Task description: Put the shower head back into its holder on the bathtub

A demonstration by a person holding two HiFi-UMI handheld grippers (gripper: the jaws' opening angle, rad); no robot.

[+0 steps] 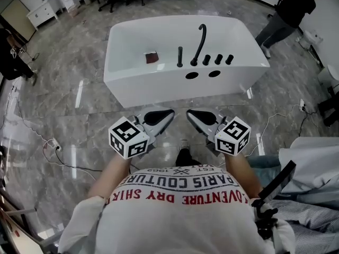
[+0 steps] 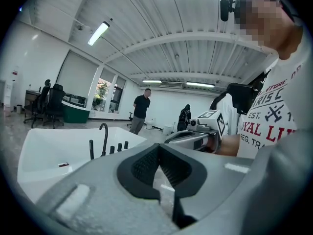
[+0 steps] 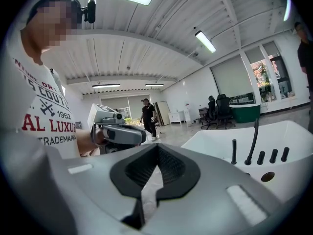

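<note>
Left tool [image 1: 168, 113] and right tool [image 1: 190, 113] closed, empty, short of bathtub [image 1: 148, 86]. Risk of bumping faucet [image 1: 200, 41] rather than gripping (if unopened).

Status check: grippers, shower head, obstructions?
Shut, empty: left hand-held gripper, right hand-held gripper. Upright on bathtub rim: shower head. Nothing in the way.

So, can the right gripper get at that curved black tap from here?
Probably not yet: the right gripper sits short of the bathtub, though nothing blocks the curved tap.
</note>
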